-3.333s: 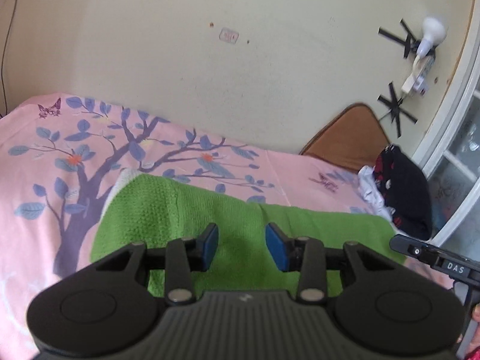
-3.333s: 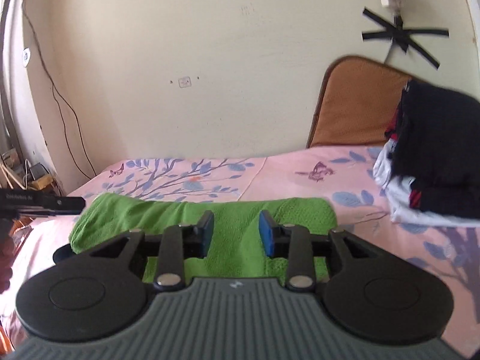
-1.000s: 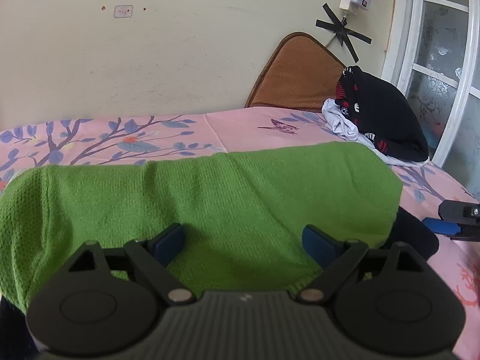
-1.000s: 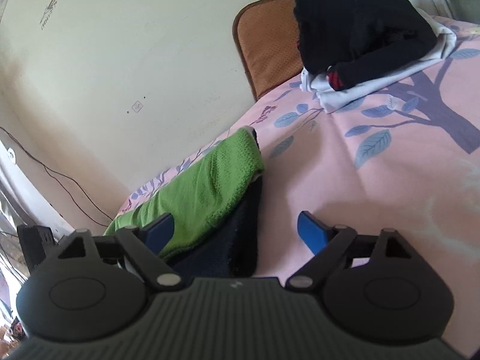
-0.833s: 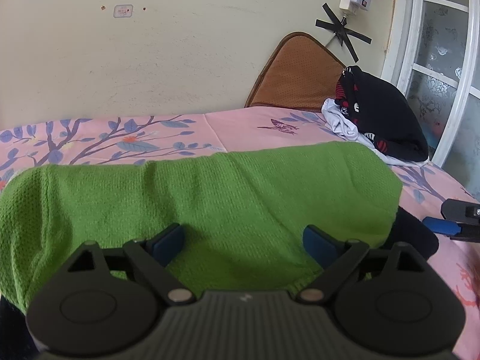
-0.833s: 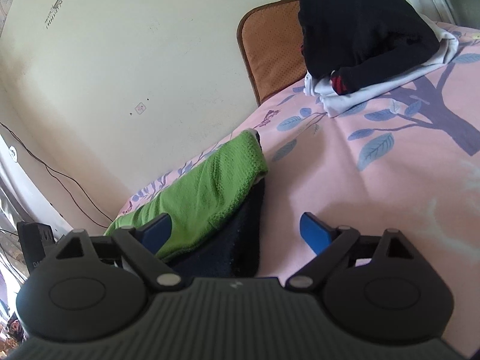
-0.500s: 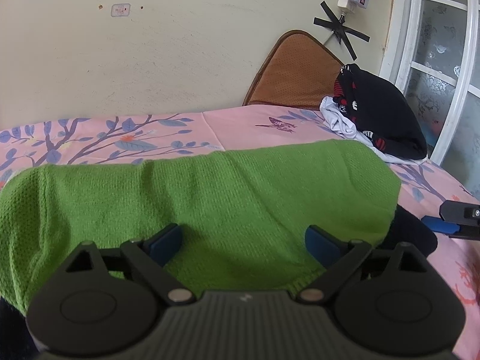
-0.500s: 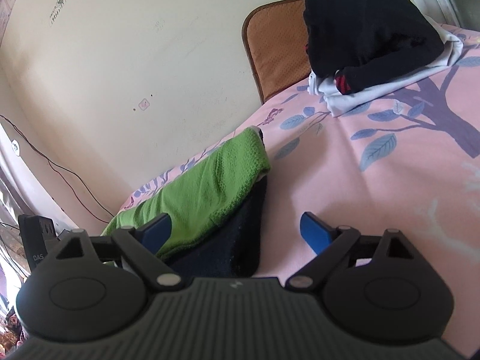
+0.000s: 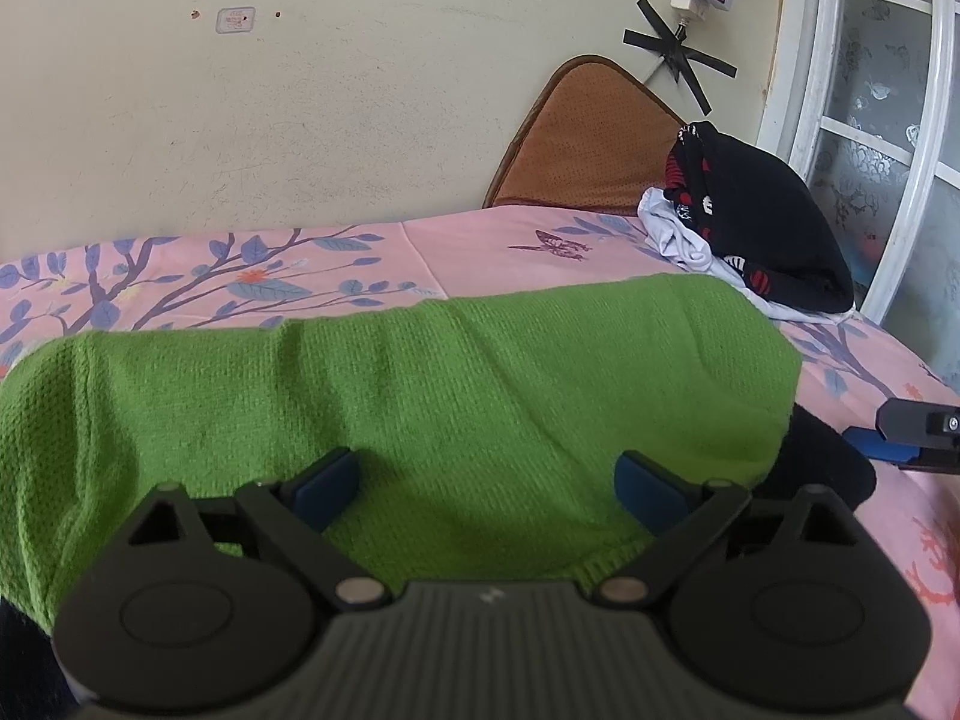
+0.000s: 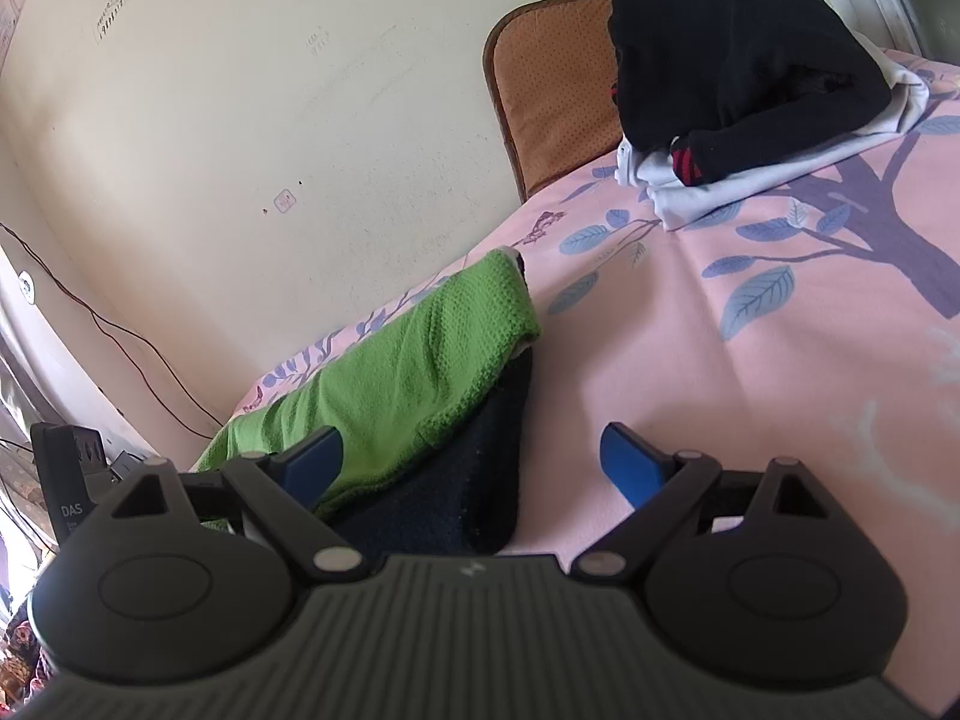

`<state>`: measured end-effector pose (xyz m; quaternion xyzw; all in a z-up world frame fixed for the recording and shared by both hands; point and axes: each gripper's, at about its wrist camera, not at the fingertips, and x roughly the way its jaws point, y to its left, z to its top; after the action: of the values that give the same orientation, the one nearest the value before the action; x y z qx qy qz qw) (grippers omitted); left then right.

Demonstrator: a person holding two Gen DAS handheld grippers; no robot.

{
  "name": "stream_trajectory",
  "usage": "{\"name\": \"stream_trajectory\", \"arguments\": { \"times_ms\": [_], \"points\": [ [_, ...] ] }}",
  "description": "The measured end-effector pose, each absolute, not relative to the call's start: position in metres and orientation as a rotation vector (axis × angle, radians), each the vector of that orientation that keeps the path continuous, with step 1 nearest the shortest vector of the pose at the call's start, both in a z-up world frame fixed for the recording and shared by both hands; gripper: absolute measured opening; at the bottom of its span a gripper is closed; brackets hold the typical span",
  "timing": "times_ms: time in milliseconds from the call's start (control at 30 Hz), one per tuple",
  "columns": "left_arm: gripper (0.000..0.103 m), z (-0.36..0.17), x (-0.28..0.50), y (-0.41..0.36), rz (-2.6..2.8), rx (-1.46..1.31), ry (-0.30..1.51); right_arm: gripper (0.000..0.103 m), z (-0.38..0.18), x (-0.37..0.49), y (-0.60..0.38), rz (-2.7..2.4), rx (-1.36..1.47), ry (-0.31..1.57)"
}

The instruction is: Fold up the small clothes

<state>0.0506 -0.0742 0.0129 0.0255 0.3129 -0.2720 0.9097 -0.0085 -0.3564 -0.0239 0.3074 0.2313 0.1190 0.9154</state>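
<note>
Both grippers [image 9: 489, 483] [image 10: 474, 462] spread wide, gripping nothing, low in frame over green garment [image 9: 420, 396], probably poised to fold

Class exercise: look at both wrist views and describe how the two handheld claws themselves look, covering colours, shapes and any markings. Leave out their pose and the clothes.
Both the left claw and right claw look alike: a matte black ribbed body with two round discs, black triangular linkage arms with silver pivot pins, and blue pads on the fingers. A small pale logo sits mid-body. No cables or sleeves show.
</note>
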Motion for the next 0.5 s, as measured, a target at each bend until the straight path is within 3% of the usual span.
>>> {"name": "stream_trajectory", "arguments": {
  "times_ms": [500],
  "points": [
    [0.100, 0.0115, 0.0498, -0.0790, -0.565, 0.075, 0.655, 0.097, -0.0238, -0.0074, -0.3566, 0.257, 0.629, 0.481]
  ]
}}
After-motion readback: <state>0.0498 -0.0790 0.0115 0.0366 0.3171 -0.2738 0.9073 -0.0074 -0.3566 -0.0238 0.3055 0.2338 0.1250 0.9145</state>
